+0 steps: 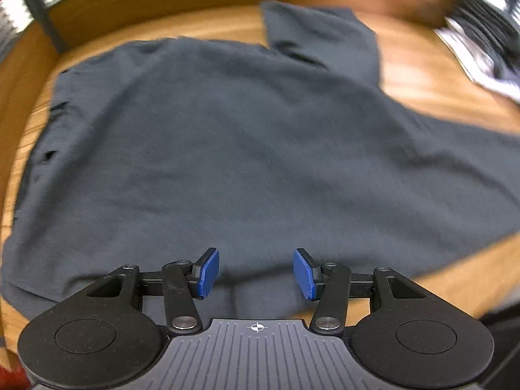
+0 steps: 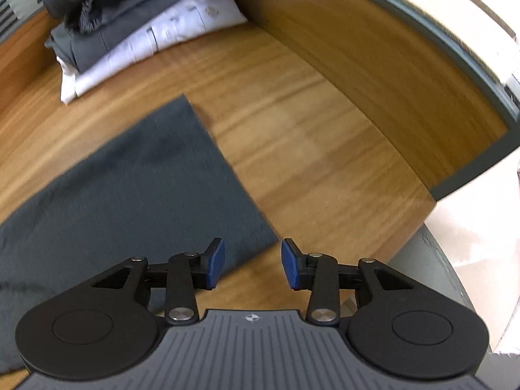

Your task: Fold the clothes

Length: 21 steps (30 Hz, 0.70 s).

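A dark grey shirt (image 1: 227, 149) lies spread flat on the wooden table (image 1: 422, 74), one short sleeve (image 1: 325, 39) reaching toward the far edge. My left gripper (image 1: 256, 273) hovers over the shirt's near part, jaws open, nothing between the blue pads (image 1: 208, 273). In the right wrist view another stretch of the same grey fabric (image 2: 130, 201) runs to a corner near my right gripper (image 2: 253, 265). That gripper is open above the fabric's corner and bare wood, with nothing held.
A stack of folded clothes (image 2: 136, 29), grey on top of white, sits at the far part of the table. A raised wooden wall (image 2: 373, 74) borders the table on the right. The same stack (image 1: 481, 52) shows blurred at the left view's right.
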### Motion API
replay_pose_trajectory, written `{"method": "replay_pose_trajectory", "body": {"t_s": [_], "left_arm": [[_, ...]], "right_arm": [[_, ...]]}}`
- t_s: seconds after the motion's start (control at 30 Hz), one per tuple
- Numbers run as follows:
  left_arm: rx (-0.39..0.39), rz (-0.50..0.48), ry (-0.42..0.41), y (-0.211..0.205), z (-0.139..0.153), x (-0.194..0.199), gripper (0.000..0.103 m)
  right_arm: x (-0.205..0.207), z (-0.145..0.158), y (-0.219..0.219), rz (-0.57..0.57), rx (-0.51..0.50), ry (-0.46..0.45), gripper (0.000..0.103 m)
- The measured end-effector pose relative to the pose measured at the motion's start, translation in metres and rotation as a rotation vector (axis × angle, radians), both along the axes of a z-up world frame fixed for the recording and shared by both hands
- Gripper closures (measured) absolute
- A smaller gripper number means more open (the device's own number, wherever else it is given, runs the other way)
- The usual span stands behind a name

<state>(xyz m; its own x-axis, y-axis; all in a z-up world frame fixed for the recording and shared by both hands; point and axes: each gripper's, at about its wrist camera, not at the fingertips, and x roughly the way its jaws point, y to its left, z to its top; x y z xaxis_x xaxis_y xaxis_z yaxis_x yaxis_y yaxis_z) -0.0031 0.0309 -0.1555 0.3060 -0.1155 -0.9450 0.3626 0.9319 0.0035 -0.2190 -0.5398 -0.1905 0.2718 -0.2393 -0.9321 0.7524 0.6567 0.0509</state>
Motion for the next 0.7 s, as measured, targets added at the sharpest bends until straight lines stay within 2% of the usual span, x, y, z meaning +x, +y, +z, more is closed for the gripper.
{"method": "replay_pose_trajectory", "body": {"t_s": [0.1,0.2,0.33,0.37,0.43,0.47,0.5,0.7], "left_arm": [[0.004,-0.111,0.014,-0.008,-0.011,-0.017,0.049],[0.042,-0.204,0.018,-0.019,-0.021,-0.031,0.050],[0.110,-0.253,0.009,-0.025,-0.033,-0.036,0.053],[0.129,-0.254,0.004,-0.026,-0.036,-0.036,0.059],[0.142,-0.252,-0.009,-0.026,-0.039,-0.035,0.066],[0.146,-0.253,-0.018,-0.025,-0.039,-0.035,0.078],[0.151,-0.252,-0.021,-0.025,-0.039,-0.035,0.098],[0.150,-0.219,-0.037,-0.023,-0.032,-0.037,0.099]], "right_arm": [[-0.005,-0.007,0.003,-0.006,0.017,0.006,0.059],[-0.005,-0.013,0.005,0.004,0.024,0.015,0.059],[-0.005,-0.017,0.006,0.015,0.030,0.012,0.056],[-0.005,-0.017,0.007,0.014,0.033,0.010,0.056],[-0.006,-0.020,0.008,0.008,0.043,0.005,0.055],[-0.006,-0.021,0.008,0.004,0.050,-0.001,0.055],[-0.007,-0.022,0.008,-0.001,0.056,-0.006,0.055],[-0.010,-0.025,0.002,-0.036,0.055,-0.038,0.053]]}}
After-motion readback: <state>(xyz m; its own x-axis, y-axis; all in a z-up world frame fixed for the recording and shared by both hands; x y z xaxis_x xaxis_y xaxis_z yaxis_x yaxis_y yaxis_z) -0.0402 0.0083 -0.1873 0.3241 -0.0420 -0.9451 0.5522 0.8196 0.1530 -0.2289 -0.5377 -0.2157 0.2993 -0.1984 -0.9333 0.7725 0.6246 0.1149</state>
